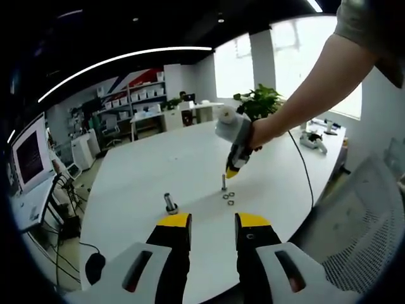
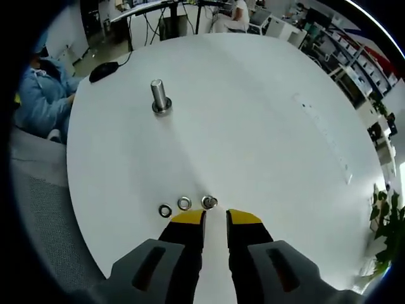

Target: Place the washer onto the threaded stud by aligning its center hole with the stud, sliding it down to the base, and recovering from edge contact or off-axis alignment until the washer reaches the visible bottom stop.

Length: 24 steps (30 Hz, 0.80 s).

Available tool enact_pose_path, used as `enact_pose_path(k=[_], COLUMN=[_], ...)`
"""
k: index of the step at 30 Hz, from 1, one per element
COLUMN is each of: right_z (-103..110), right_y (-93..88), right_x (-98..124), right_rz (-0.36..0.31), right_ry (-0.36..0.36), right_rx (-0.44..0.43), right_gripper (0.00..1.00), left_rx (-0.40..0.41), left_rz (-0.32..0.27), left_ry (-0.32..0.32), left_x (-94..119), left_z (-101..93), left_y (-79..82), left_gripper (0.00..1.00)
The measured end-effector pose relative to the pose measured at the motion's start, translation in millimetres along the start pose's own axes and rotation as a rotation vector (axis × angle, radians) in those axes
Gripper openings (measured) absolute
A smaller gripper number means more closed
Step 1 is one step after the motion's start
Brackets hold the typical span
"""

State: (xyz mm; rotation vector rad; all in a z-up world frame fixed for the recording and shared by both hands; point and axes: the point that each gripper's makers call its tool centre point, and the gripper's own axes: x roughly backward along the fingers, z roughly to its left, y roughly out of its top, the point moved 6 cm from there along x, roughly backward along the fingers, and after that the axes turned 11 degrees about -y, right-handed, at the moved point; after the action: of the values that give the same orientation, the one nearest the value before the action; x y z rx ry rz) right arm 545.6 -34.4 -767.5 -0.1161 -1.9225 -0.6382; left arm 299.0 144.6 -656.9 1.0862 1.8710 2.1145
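My right gripper (image 2: 215, 218) hangs over the white table (image 2: 266, 114) with its jaws slightly apart and nothing between them. The washers (image 2: 184, 202) lie in a row just ahead of its tips, with the stud (image 2: 159, 96) well apart. My left gripper (image 1: 212, 221) is parted and empty too. I judge the flat washers may skid from a low pinch, or one may tilt and catch on the threads.

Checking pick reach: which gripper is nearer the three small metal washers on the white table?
Right. The right gripper hangs just above the three small metal washers, tips almost at them. The left gripper sits back toward the table edge, clearly apart from them.
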Motion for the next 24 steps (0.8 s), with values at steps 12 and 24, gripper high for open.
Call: enact_pose_path(k=[12,24], right_z=[13,23], right_y=[-8.1,-14.7], right_x=[-3,-4], right_rz=[0.02,0.029], right_ry=[0.018,0.031], right_rx=[-0.007,-0.015], right_gripper=[0.17,0.17], left_rx=[0.0,0.0], left_rz=[-0.001,-0.002], left_ry=[-0.004,-0.003], left_x=[0,0], left_z=[0.5,-0.2], left_y=[0.2,-0.1], left_gripper=[0.26,0.26])
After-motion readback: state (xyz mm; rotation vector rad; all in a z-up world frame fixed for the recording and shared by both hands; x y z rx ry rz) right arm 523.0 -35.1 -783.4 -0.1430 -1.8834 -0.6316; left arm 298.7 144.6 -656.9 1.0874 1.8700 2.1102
